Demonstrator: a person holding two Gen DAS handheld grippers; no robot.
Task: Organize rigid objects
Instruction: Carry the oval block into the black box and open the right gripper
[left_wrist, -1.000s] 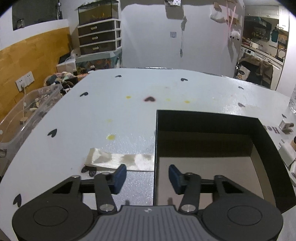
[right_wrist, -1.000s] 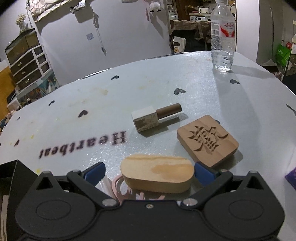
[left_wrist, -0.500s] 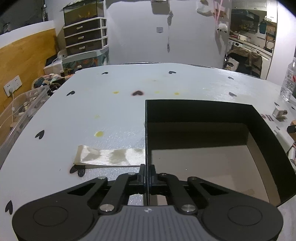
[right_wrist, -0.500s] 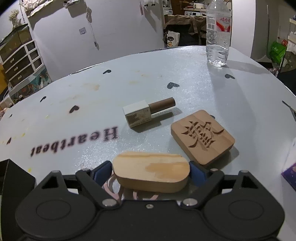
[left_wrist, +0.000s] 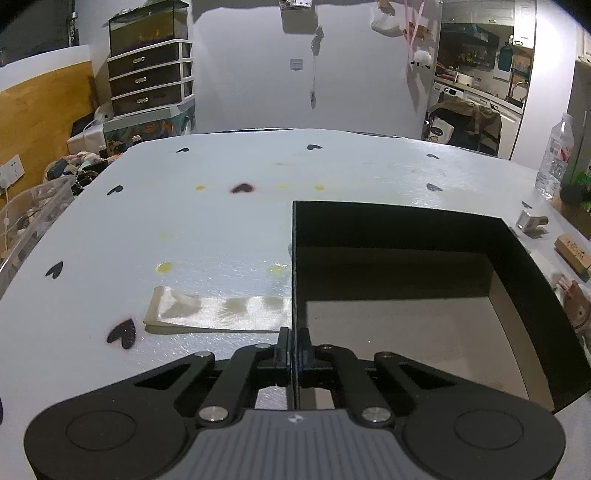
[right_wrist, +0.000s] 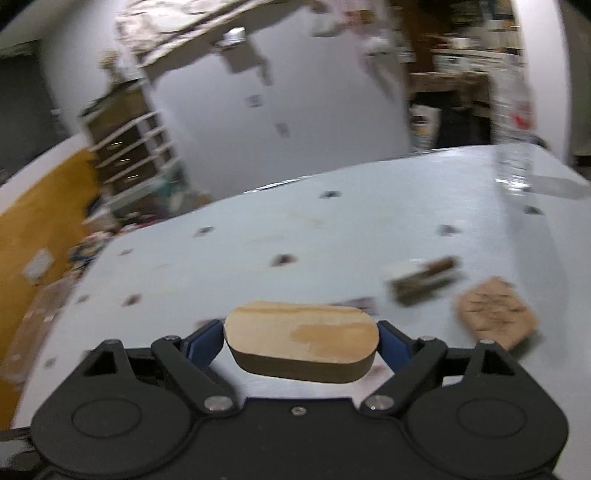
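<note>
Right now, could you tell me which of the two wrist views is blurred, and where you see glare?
Right wrist view: motion-smeared background, yet the oval wooden block in the right claw stays fairly sharp. Left wrist view: sharp, with glare on the table and fisheye bending at the edges.

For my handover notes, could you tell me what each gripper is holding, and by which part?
Left gripper: black box, by its left wall's rim. Right gripper: oval wooden block, by its two rounded ends.

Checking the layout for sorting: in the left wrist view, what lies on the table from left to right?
Shiny strip → black box → small white-capped bottle → carved wooden block.
</note>
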